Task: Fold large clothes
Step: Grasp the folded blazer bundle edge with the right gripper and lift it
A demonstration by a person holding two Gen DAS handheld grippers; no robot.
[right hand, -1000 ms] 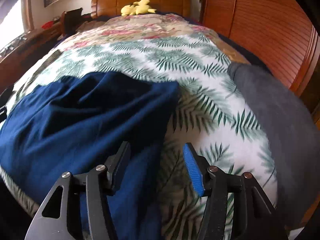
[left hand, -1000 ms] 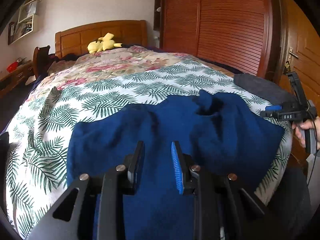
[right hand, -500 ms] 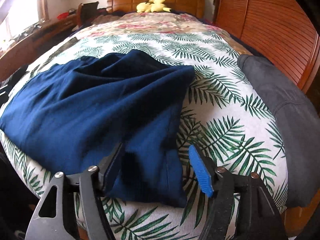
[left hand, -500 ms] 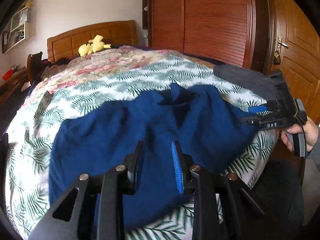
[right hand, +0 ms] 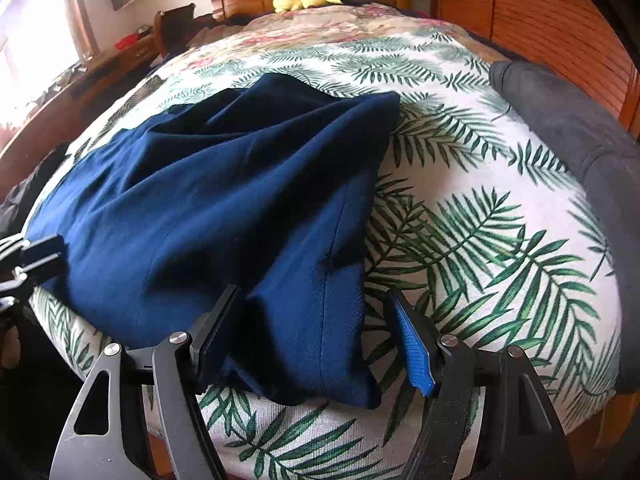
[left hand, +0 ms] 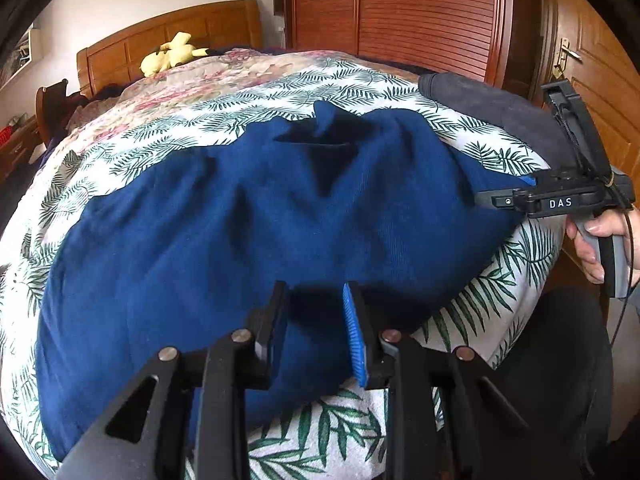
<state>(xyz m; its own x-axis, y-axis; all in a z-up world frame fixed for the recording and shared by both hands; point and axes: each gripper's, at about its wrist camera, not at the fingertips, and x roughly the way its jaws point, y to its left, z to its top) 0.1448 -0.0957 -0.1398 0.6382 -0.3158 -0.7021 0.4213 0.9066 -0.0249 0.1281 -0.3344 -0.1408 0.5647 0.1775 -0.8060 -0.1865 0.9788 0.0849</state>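
Bed: both grippers open over navy garment.

You've got 2 grippers: left gripper and right gripper, w/ 2 fingers each. 1 navy garment on 1 bed w/ 1 palm-leaf bedspread. 1 dark grey cloth at the bed's edge. 1 yellow plush toy by 1 wooden headboard. 1 louvred wardrobe, 1 door w/ 1 handle.
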